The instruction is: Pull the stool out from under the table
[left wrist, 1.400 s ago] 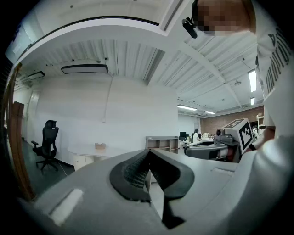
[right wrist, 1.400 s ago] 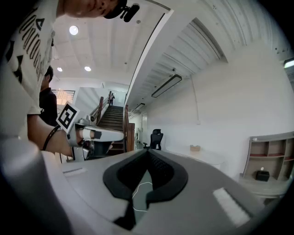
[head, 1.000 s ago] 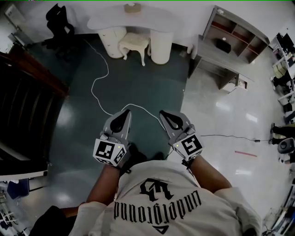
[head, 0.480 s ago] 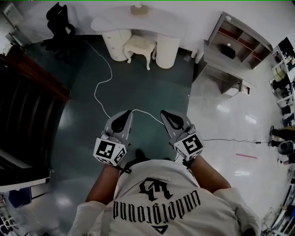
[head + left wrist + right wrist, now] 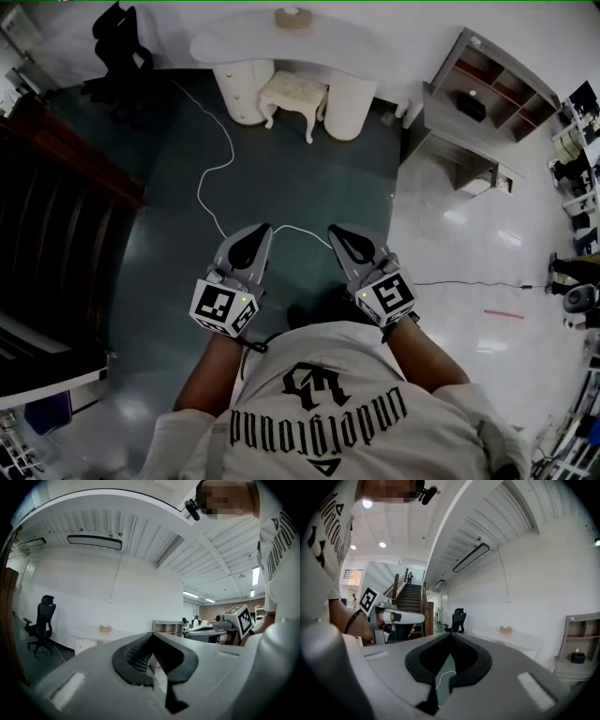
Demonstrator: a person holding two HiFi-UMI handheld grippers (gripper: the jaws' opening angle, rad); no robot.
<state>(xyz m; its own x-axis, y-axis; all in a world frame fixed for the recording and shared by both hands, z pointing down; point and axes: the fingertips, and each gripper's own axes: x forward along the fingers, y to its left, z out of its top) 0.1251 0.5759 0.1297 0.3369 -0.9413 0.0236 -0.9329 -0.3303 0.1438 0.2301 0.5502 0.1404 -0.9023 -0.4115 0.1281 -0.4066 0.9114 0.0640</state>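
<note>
At the top centre of the head view, the stool (image 5: pixel 293 91) stood tucked under the table (image 5: pixel 246 44), with a box (image 5: pixel 293 18) on top. An office chair (image 5: pixel 117 47) sat upper left, a shelf unit (image 5: pixel 487 94) upper right. A cable (image 5: pixel 211 169) ran down mid-frame.

Grey left gripper (image 5: pixel 263 229) and right gripper (image 5: pixel 335 230) with black ribbed pads (image 5: pixel 135 656), each bearing a white cube (image 5: pixel 223 310) with black square markers. Pale short-sleeved shirt (image 5: pixel 323 375) with black gothic lettering.
</note>
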